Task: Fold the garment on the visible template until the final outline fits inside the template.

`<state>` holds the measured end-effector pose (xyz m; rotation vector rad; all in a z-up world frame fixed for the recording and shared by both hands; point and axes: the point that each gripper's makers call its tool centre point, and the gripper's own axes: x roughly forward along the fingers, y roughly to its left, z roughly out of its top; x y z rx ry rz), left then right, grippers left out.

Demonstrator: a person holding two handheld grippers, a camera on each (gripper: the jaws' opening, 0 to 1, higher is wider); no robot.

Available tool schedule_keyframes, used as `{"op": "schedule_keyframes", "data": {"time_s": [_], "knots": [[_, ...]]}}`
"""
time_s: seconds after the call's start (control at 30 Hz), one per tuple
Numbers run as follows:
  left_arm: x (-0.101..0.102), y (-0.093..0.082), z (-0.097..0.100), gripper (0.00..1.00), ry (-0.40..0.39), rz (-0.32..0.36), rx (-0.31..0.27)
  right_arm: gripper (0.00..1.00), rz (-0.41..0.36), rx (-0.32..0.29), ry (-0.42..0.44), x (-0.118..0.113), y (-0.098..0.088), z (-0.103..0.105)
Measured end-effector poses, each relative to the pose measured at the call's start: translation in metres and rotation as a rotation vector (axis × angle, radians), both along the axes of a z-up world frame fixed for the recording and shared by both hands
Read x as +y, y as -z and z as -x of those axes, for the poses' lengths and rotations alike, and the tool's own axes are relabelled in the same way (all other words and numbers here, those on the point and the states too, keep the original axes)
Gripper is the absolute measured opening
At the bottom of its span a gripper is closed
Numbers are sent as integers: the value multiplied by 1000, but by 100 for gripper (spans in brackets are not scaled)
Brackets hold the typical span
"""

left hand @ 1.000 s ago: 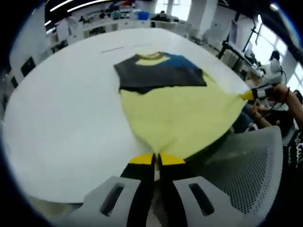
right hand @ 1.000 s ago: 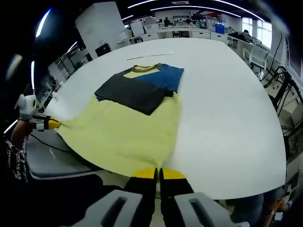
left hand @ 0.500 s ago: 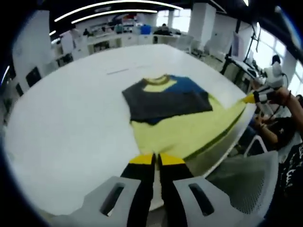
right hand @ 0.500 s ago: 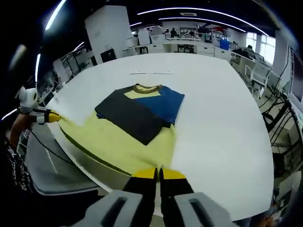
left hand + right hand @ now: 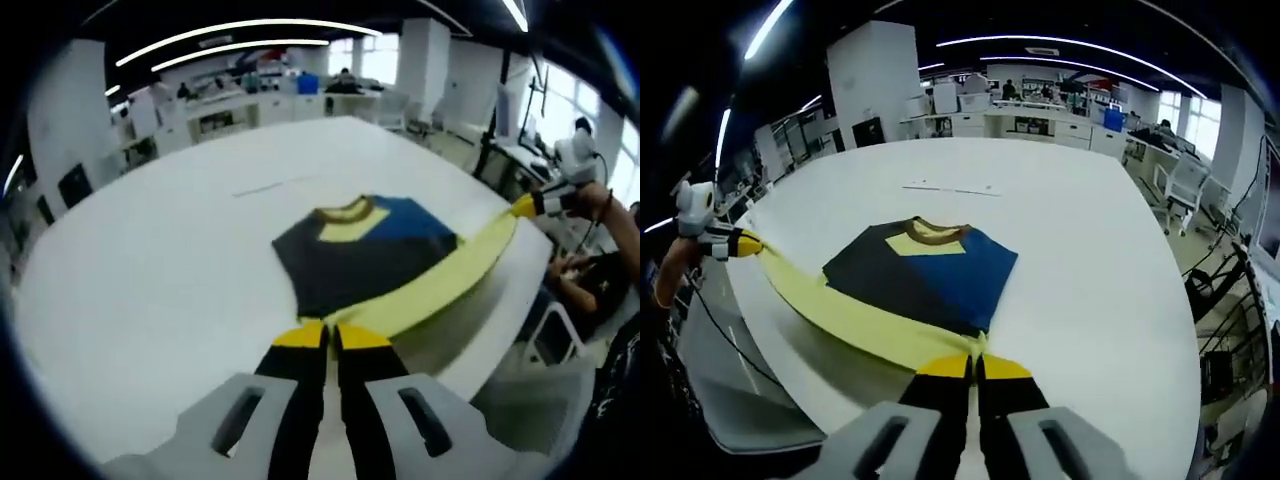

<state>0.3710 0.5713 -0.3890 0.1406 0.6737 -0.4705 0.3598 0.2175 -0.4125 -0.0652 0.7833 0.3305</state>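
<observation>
A yellow T-shirt (image 5: pixel 370 255) lies on the white table (image 5: pixel 150 260), collar away from me, with dark grey and blue sleeves folded across its chest. My left gripper (image 5: pixel 331 336) is shut on one corner of the yellow hem (image 5: pixel 440 285). That hem stretches as a raised band to my right gripper (image 5: pixel 522 205), held by a hand at the right. In the right gripper view the right gripper (image 5: pixel 975 366) is shut on the other hem corner. There the band (image 5: pixel 840 315) runs left over the shirt (image 5: pixel 930 280) to the left gripper (image 5: pixel 743 241).
A thin pale strip (image 5: pixel 952 188) lies on the table beyond the collar, also seen as a strip (image 5: pixel 272 186). The table edge (image 5: pixel 770 340) curves near me, with a grey chair (image 5: pixel 730 420) below it. Desks and people fill the room behind.
Both grippers have carried the hem up off the table edge and toward the collar. The wide yellow body has shrunk to a narrow band over the folded sleeves.
</observation>
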Motion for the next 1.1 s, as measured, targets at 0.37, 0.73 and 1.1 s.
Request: {"op": "schedule_keyframes", "data": {"time_s": [0.37, 0.73, 1.1], "knots": [[-5, -21, -51, 0, -50, 11, -75, 0, -21, -81, 21, 7, -21, -59], [-8, -24, -110, 0, -99, 0, -140, 0, -72, -108, 65, 5, -18, -111], [4, -1, -168, 0, -226, 19, -171, 0, -90, -170, 150, 2, -13, -165]]}}
